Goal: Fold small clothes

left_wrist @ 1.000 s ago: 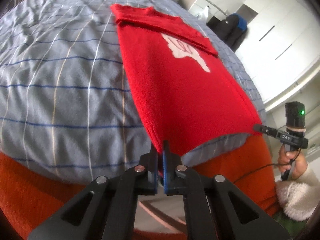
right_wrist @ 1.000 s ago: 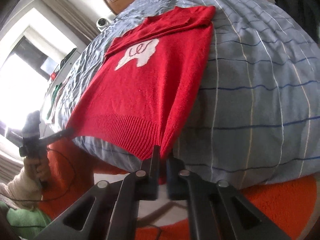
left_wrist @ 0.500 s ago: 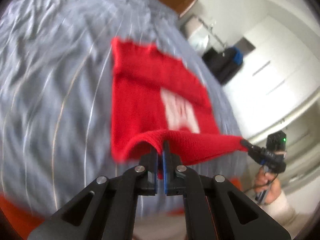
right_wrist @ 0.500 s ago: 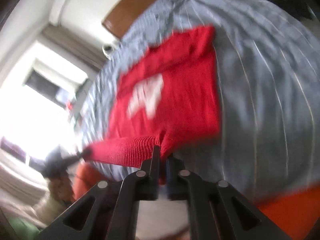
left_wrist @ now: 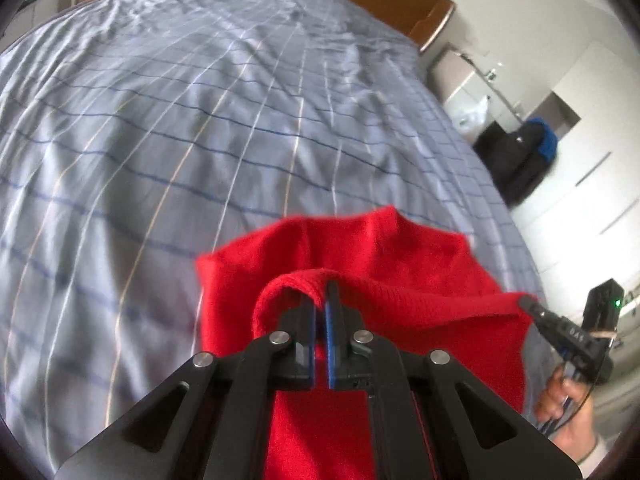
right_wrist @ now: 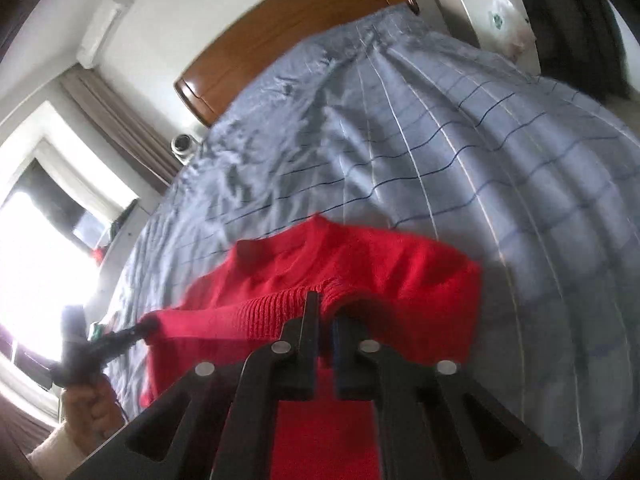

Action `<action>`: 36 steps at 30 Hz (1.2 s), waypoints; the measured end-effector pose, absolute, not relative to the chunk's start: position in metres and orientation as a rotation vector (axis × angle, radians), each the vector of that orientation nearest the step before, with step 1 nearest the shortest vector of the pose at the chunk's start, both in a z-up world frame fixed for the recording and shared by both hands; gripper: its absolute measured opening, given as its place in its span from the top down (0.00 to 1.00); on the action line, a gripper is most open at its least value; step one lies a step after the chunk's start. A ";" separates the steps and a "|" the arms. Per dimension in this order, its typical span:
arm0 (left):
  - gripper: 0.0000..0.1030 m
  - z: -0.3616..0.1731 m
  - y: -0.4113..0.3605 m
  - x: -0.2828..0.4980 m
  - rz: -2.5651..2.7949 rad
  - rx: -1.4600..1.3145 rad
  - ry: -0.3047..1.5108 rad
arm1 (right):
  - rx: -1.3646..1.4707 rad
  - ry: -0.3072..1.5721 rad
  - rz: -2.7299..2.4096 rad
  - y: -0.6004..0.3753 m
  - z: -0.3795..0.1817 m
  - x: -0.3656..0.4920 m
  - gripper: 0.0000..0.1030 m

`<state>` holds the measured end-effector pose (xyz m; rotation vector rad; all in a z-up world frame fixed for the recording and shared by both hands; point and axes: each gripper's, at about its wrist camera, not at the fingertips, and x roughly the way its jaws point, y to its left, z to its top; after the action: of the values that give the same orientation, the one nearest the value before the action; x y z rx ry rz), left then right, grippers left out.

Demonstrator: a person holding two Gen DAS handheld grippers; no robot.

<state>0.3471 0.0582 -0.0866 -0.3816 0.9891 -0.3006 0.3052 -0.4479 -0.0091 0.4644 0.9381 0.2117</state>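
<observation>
the left gripper (left_wrist: 322,300) and the right gripper (right_wrist: 326,312) each pinch a hem corner of the red knit sweater (left_wrist: 420,264), which lies on the checked bedsheet (left_wrist: 200,120). to fold well, bring both corners evenly to the collar (right_wrist: 280,248), lower flat, and release only then.

Both tongs point steeply downward, jaws pinched closed. The left tongs (left_wrist: 321,300) are held by a bare hand (right_wrist: 94,410); the right tongs (right_wrist: 326,312) by another hand (left_wrist: 566,404).
</observation>
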 end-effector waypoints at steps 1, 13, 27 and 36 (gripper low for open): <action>0.95 -0.089 0.055 0.355 -0.287 -0.373 0.997 | 0.464 0.939 0.204 -0.448 -0.014 0.315 0.95; 0.15 -0.063 0.093 0.330 -0.192 -0.401 0.873 | 0.611 0.829 0.183 -0.487 -0.012 0.329 0.32; 0.08 -0.081 0.086 0.217 -0.185 -0.210 0.923 | 0.214 0.946 0.134 -0.449 -0.012 0.245 0.49; 0.06 -0.126 0.151 0.164 0.074 -0.150 0.862 | 0.291 1.150 0.329 -0.341 0.009 0.321 0.51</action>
<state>0.1639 0.1506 -0.1257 -0.1500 0.8620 0.0735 0.3215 -0.3411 0.0095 0.2915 1.1503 0.3286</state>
